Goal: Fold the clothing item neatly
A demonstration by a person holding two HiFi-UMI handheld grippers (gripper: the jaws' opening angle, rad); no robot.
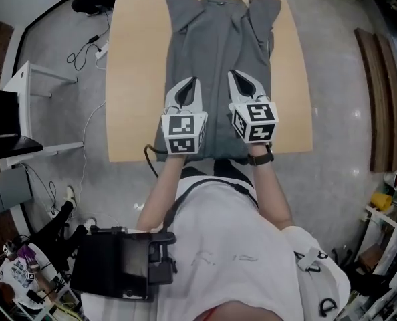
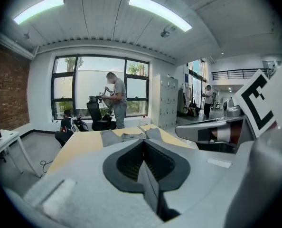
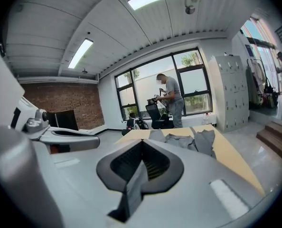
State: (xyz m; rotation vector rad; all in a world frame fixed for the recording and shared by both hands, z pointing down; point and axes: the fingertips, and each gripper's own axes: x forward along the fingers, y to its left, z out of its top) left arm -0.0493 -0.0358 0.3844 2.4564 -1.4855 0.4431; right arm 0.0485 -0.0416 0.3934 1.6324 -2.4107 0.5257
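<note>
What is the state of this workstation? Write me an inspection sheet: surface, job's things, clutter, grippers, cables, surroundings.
Surface: wooden table, bare wood on either side of the garment.
Job's things: grey shirt lying lengthwise, collar at the far end, sleeves folded inward.
Clutter: nothing seen on the table.
Grippers: left hand-held gripper and right hand-held gripper side by side over the shirt's near end, each shut on a fold of its fabric.
Cables: white cable and black cable on the floor left of the table.
Surroundings: white desk at left; a person stands by the window; lockers beside it.
</note>
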